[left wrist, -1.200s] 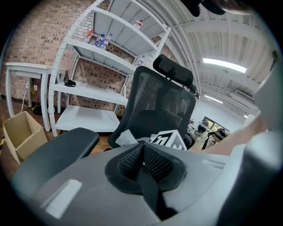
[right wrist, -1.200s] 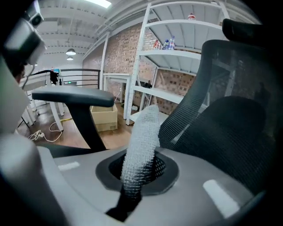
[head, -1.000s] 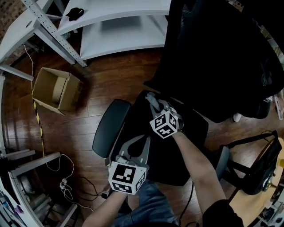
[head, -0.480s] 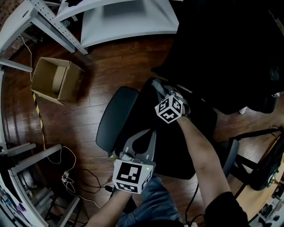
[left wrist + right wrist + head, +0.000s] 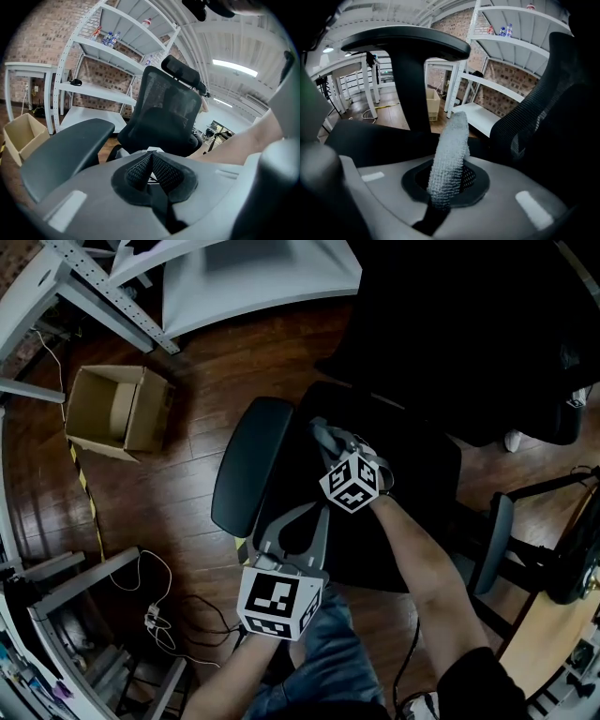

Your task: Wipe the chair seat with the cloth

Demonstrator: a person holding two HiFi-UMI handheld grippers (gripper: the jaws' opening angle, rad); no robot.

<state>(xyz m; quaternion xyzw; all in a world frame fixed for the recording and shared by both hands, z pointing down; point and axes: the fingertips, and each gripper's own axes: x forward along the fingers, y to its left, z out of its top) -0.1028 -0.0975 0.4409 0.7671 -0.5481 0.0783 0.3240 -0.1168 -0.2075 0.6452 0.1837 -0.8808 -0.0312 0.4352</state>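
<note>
Right gripper (image 5: 321, 434) clamps grey knitted cloth (image 5: 450, 154) over black chair seat (image 5: 412, 493); left gripper (image 5: 151, 164) closed, empty. Wiping seemingly underway, coverage unclear.

Left tool (image 5: 313, 512), right tool (image 5: 319, 433), both clenched.

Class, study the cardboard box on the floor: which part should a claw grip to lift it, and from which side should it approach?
Grip the top rim of one side wall of the cardboard box, coming straight down from above, one claw finger inside and one outside. The box stands with its top open, so its thin upright walls are exposed. The whole box looks too broad to span.
</note>
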